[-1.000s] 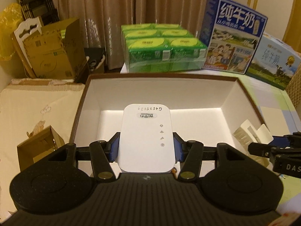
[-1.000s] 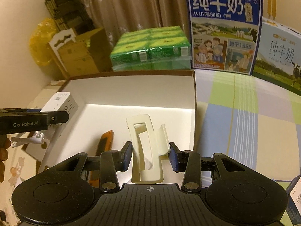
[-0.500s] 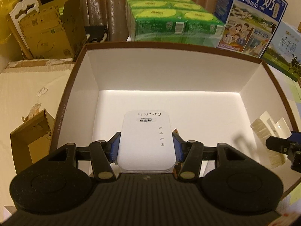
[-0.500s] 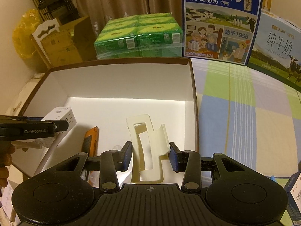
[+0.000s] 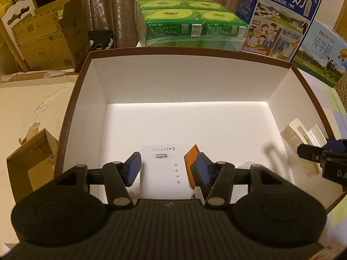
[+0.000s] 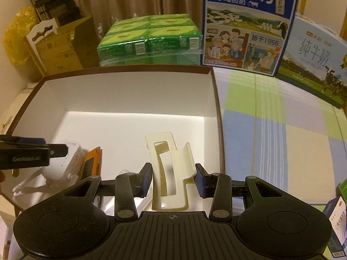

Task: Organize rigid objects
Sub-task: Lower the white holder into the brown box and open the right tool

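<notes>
Left gripper (image 5: 167, 169) spread wide, pads clear of white WiFi plug (image 5: 164, 173) lying on box (image 5: 182, 73) floor near front edge, beside orange cutter (image 5: 191, 158). Right gripper (image 6: 173, 178) (pads apart) flanks cream clip (image 6: 169, 171) over box's right front corner; contact unclear.

A home, most likely a bedroom or spare room — brown curtains (image 5: 104, 10) hang behind, a patchwork quilt (image 6: 271, 125) in green and blue covers the surface, and an embroidered cloth (image 5: 32, 112) lies alongside. Household stock stands about — milk cartons (image 6: 247, 23), shrink-wrapped green packs (image 5: 188, 23), opened cardboard boxes (image 5: 47, 43).
</notes>
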A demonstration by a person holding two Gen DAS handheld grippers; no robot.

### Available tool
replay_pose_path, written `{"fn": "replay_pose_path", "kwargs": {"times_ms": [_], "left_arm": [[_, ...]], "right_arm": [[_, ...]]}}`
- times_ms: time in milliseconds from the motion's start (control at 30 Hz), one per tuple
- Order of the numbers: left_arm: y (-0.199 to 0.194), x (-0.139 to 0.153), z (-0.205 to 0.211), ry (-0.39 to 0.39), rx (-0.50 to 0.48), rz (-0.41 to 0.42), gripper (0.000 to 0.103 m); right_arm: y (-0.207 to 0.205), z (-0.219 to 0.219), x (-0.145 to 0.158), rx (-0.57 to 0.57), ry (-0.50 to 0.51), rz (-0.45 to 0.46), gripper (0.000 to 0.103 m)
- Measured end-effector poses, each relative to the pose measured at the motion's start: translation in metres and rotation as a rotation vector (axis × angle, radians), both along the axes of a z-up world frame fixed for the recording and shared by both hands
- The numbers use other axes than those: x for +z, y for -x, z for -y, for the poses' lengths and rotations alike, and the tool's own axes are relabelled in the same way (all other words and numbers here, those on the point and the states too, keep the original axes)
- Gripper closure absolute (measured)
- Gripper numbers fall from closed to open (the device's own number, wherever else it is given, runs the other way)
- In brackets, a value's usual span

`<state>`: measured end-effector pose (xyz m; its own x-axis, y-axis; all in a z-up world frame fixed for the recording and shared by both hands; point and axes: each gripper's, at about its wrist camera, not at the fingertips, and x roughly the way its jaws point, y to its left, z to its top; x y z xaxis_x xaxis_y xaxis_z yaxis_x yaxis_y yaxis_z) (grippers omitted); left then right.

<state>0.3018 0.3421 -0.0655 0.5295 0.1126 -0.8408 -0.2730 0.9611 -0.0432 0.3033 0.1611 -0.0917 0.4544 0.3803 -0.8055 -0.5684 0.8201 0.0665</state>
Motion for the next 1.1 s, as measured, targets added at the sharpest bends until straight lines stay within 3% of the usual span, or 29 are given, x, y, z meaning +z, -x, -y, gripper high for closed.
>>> {"fn": "replay_pose_path", "kwargs": {"times_ms": [100, 233, 300, 1100], "left_arm": [[0.003, 0.004, 0.000, -0.004, -0.004, 0.000, 0.050], [0.008, 0.010, 0.004, -0.013, -0.016, 0.008, 0.049], [0.011, 0.013, 0.006, -0.012, -0.019, 0.011, 0.049], [0.072, 0.045, 0.036, -0.007, -0.022, 0.054, 0.049]], "right_arm": [[0.001, -0.001, -0.001, -0.008, 0.013, 0.015, 0.061], [0.008, 0.000, 0.003, 0.026, -0.011, 0.023, 0.041], [0.013, 0.002, 0.006, 0.036, -0.021, 0.026, 0.037], [0.055, 0.041, 0.034, 0.059, -0.112, 0.006, 0.036]]}}
